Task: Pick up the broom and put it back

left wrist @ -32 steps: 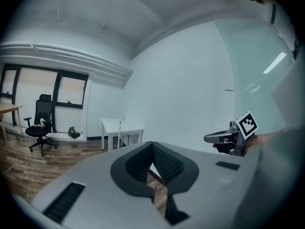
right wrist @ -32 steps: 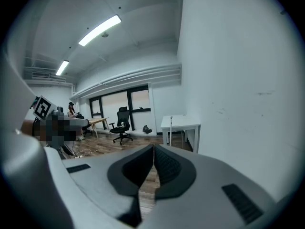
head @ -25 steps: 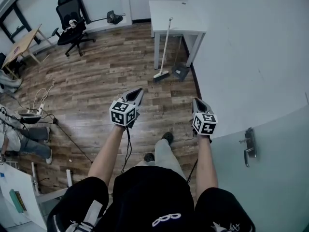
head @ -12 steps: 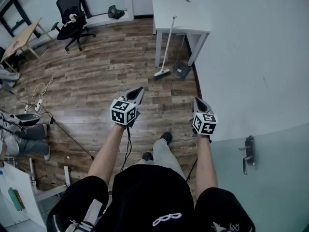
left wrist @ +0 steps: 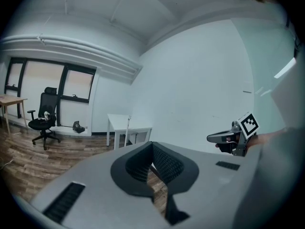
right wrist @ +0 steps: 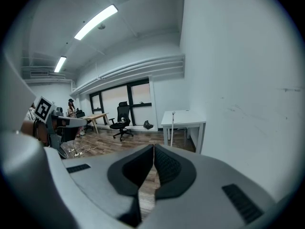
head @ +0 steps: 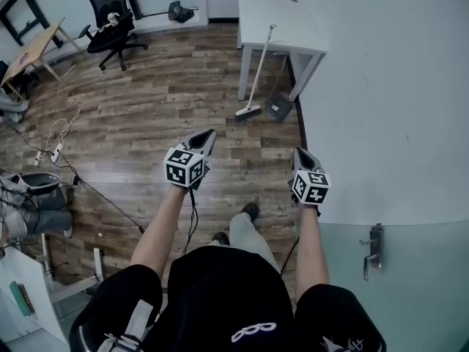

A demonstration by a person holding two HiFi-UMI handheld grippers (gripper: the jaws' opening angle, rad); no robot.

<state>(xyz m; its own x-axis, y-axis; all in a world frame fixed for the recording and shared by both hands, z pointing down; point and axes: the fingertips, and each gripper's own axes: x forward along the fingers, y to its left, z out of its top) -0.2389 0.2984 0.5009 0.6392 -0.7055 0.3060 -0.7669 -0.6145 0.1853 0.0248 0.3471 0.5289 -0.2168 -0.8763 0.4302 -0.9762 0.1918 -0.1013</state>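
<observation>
- Presently, we find the broom (head: 260, 70) at 12 o'clock in the head view, standing tilted, with its handle leaning against the white table (head: 282, 13) and its head on the wood floor (head: 146, 116)
- We note a dustpan (head: 278, 108) just beside the broom head, at its 3 o'clock
- We read the left gripper (head: 209, 136) as closed: in the left gripper view its two jaws meet at the tips with nothing between them
- We read the right gripper (head: 299, 153) as closed likewise, its jaws tip to tip and empty in the right gripper view
- Both grippers point toward 12 o'clock and are well apart from the broom, which sits at 1 o'clock of the left gripper and 11 o'clock of the right gripper
- We locate an office chair (head: 110, 28) at 10 o'clock, far across the floor
- We see the white wall (head: 381, 86) along 3 o'clock and a door handle (head: 374, 249) at 4 o'clock
</observation>
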